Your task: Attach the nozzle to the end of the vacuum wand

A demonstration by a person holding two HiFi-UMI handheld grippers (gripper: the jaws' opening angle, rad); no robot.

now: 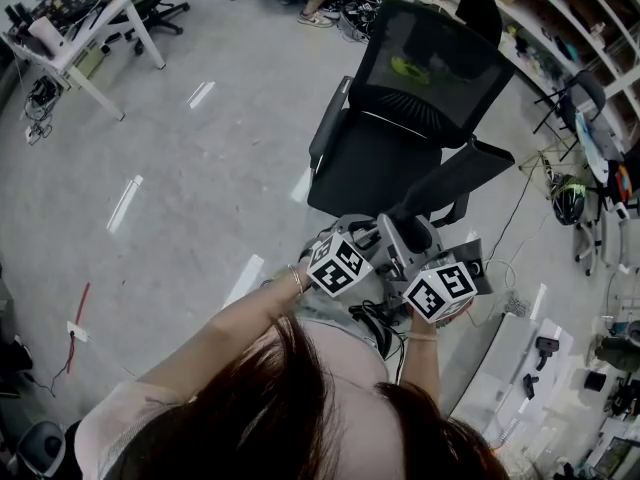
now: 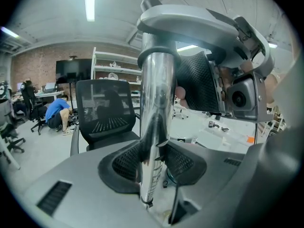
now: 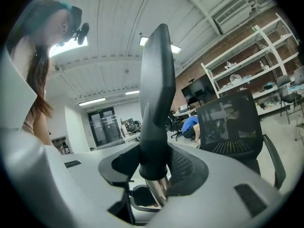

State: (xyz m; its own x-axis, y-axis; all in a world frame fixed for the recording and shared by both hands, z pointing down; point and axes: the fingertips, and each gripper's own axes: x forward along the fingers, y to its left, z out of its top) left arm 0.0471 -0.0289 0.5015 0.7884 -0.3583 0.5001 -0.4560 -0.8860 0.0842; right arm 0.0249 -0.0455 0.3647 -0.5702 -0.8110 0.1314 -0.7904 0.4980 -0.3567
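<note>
The left gripper [image 2: 154,166] pinched the chrome wand [image 2: 156,103]; the right gripper [image 3: 153,167] clamped the black nozzle [image 3: 156,99], its collar apparently sleeving the wand's end.

Nozzle [image 3: 156,80] on wand [image 2: 156,103] end, chair [image 1: 380,158] beyond, shelves [image 1: 570,18] perhaps far right

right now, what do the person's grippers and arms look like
The left gripper and right gripper both have smooth grey shells with rectangular vent slots and black mesh-textured pads. Each carries a white cube printed with black square markers. A black cable loops beneath them. The person wears a thin bracelet on the left wrist and a pale short-sleeved top.
</note>
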